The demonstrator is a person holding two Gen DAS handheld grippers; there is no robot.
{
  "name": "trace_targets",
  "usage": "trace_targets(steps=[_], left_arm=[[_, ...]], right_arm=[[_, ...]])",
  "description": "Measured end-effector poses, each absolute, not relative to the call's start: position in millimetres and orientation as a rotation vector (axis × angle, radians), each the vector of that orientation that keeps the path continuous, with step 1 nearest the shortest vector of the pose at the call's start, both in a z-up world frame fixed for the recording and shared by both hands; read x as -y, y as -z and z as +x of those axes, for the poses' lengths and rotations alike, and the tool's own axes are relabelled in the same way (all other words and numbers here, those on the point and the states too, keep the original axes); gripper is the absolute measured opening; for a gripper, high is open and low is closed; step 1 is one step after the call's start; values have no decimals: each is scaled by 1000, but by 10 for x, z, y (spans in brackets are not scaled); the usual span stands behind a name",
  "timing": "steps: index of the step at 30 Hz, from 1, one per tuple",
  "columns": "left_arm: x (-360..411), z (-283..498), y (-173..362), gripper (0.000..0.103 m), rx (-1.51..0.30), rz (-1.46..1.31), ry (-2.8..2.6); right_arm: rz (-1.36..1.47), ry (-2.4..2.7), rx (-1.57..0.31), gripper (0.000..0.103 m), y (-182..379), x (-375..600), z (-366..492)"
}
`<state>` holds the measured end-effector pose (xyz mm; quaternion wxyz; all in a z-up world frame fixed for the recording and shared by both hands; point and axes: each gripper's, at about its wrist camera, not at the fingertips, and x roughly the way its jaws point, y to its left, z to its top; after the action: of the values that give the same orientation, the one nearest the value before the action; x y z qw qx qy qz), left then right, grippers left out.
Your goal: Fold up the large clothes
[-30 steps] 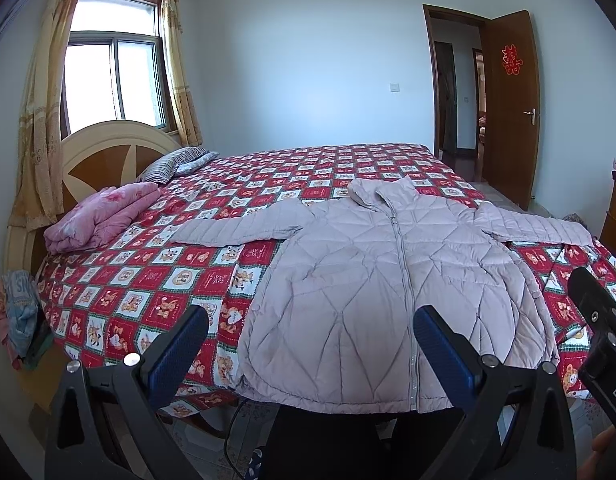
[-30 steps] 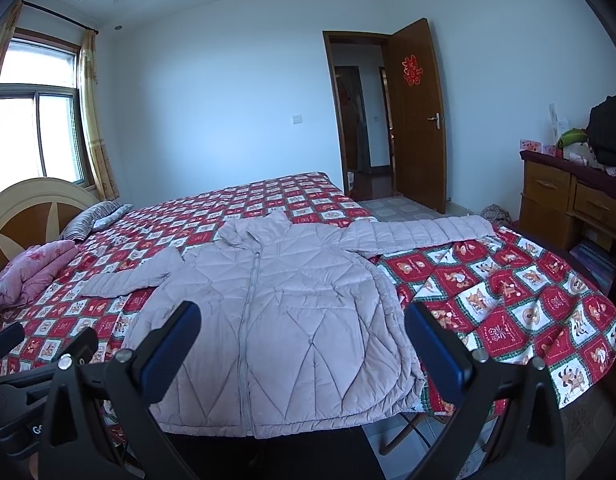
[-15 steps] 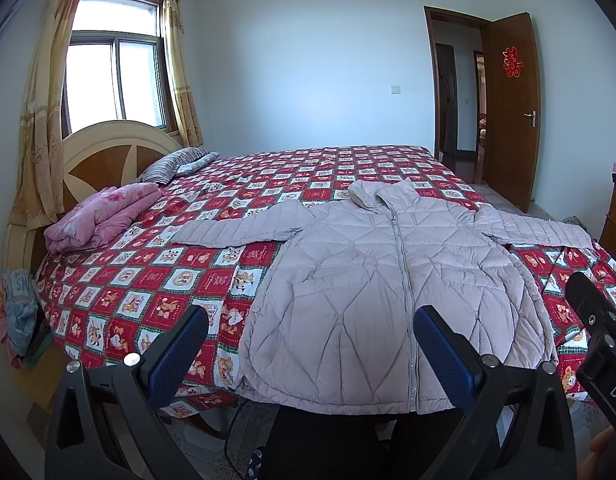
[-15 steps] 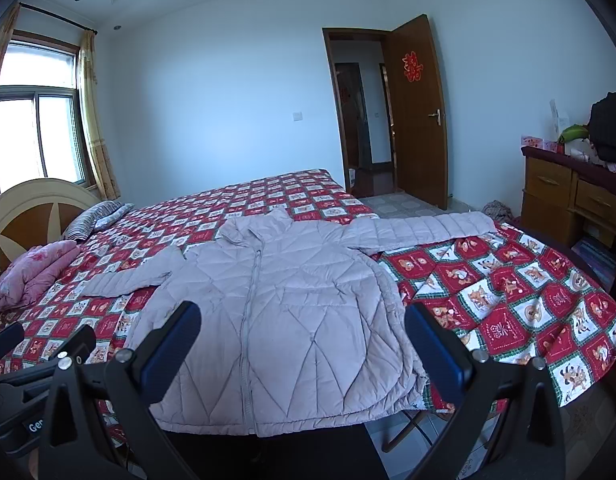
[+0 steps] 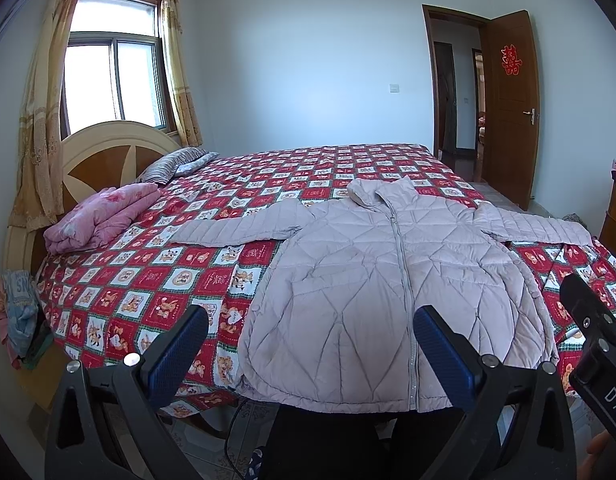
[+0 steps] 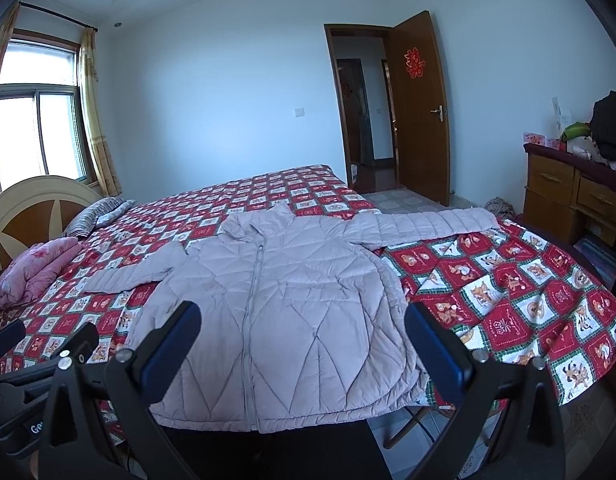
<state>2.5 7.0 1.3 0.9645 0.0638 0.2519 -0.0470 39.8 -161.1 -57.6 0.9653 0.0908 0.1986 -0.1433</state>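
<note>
A pale lilac quilted jacket (image 5: 371, 280) lies flat and zipped on the bed, front up, collar away from me, both sleeves spread out sideways. Its hem reaches the near bed edge. The same jacket (image 6: 276, 308) fills the middle of the right wrist view. My left gripper (image 5: 309, 344) hovers open in front of the hem, holding nothing. My right gripper (image 6: 302, 342) is likewise open and empty, just short of the hem. Part of the right gripper's body (image 5: 595, 344) shows at the right edge of the left wrist view.
The bed carries a red patchwork quilt (image 5: 156, 280), a folded pink blanket (image 5: 100, 220) and striped pillows (image 5: 168, 166) by the headboard. Clothes hang at the bed's left corner (image 5: 16, 312). A wooden dresser (image 6: 567, 196) stands right; the door (image 6: 419, 112) is open.
Both grippers have risen and drawn back slightly, so the jacket sits a little lower in view. Nothing on the bed has moved.
</note>
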Motion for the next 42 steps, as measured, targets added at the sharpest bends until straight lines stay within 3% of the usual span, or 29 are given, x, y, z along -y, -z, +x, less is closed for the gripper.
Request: trace_targets(steps=[23,30,37,42], left_arm=[[-50,24,45,102,-522,133,102],[-40,245,242,102,-632,109,187],[-175,840,677,102,-821,-86,372],[-605,1331,808,102,-698,-350,348]], right_arm=[[186,286,-410,103,576,1621,403],[253,221,-510,103,794,1780,606],[430,246,-642,103,1174,2472,935],[552,331,-660,92,1151,3376,1127]])
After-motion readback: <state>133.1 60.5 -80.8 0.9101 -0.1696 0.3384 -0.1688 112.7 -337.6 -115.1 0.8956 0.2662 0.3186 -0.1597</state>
